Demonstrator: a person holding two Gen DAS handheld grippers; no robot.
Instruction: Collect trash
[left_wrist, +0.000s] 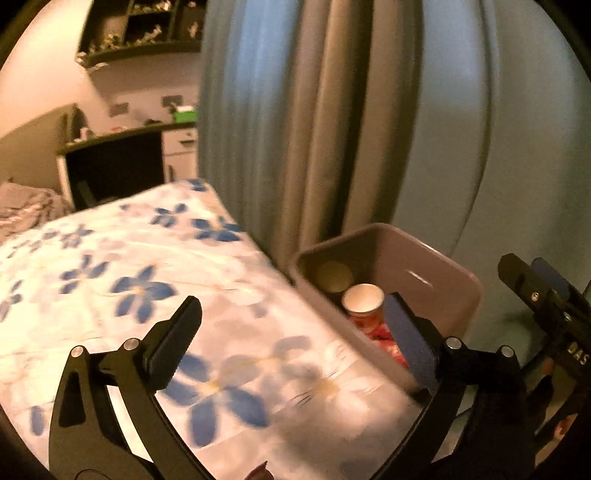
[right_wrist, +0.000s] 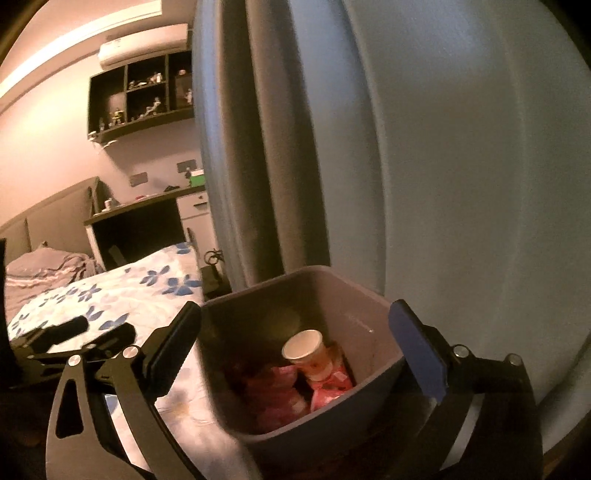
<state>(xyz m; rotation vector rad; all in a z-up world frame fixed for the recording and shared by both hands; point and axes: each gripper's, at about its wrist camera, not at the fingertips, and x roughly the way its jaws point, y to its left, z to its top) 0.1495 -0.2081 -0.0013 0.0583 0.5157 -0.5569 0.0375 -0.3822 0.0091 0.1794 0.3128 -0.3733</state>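
- Left wrist view, at 10 o'clock: a dark desk (left_wrist: 122, 162) and a wall shelf (left_wrist: 140, 33) of small figures, both blurred and far back.
- From 9 o'clock to the centre: a bed cover (left_wrist: 122, 280) printed with blue flowers fills the left half, its right edge running beside the bin.
- The left gripper (left_wrist: 295, 325) is spread wide with nothing between its fingers; one finger sits over the bed cover at 7 o'clock, the other, with a blue pad, overlaps the bin's near rim at 4 o'clock.
- Just right of centre, about 4 o'clock: a grey trash bin (left_wrist: 443, 273) stands against the bed, in front of a grey-blue curtain (left_wrist: 332, 110).
- Inside the bin a paper cup (left_wrist: 364, 301) lies tilted with its mouth toward the camera, on top of pink wrappers (left_wrist: 380, 332).
- At 3 o'clock the right gripper (left_wrist: 535, 288) shows in part at the frame edge.
- Right wrist view, at 8 o'clock: the left gripper's black fingers (right_wrist: 74, 328) hover over the bed cover (right_wrist: 92, 295).
- At 6 o'clock: the trash bin (right_wrist: 258, 295) sits between the fingers of the right gripper (right_wrist: 295, 332), which are spread wide and hold nothing.
- The paper cup (right_wrist: 306, 347) rests on the pink wrappers (right_wrist: 280, 391) at the bin's bottom.
- From 12 to 3 o'clock: the curtain (right_wrist: 461, 184) fills the view.
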